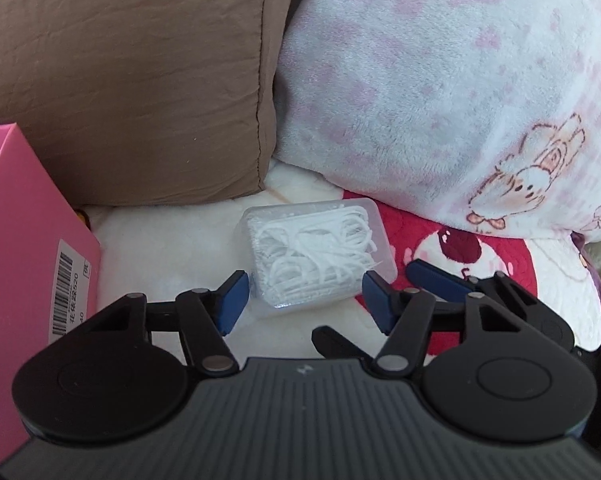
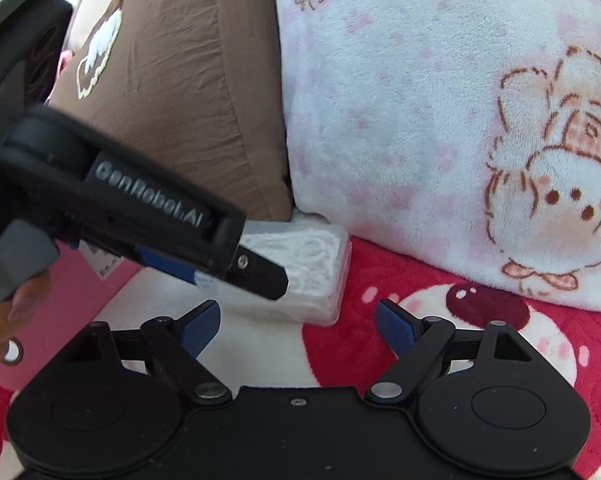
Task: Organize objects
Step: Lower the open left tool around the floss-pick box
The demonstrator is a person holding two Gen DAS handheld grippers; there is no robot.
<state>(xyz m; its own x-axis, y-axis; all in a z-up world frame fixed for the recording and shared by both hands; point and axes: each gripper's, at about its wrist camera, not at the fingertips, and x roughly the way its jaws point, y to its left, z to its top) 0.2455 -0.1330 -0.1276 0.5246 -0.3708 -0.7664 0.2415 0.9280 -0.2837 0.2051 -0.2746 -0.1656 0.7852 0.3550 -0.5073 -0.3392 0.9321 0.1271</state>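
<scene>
- A clear rectangular plastic box of white floss picks is seen lying flat on the white and red plush blanket, just in front of a brown fabric cushion and a white fleece pillow printed with pink cartoon animals.
- The left gripper is held over the near end of the box, its blue pads standing on either side of that end; contact with the side walls cannot be made out, so the box is judged bracketed but not yet clamped.
- The right gripper is kept spread and empty, near the box's right side, with nothing between its pads.
- A pink cardboard box with a barcode label is seen standing open to the left, close by; it is judged the likely place for the floss box.
- The step in hand is judged to be the grasp of the floss box by the left gripper.
- For the next move, the pads need to be pressed squarely on the box's two long walls, since the smooth plastic could slip or tilt on the soft blanket.
</scene>
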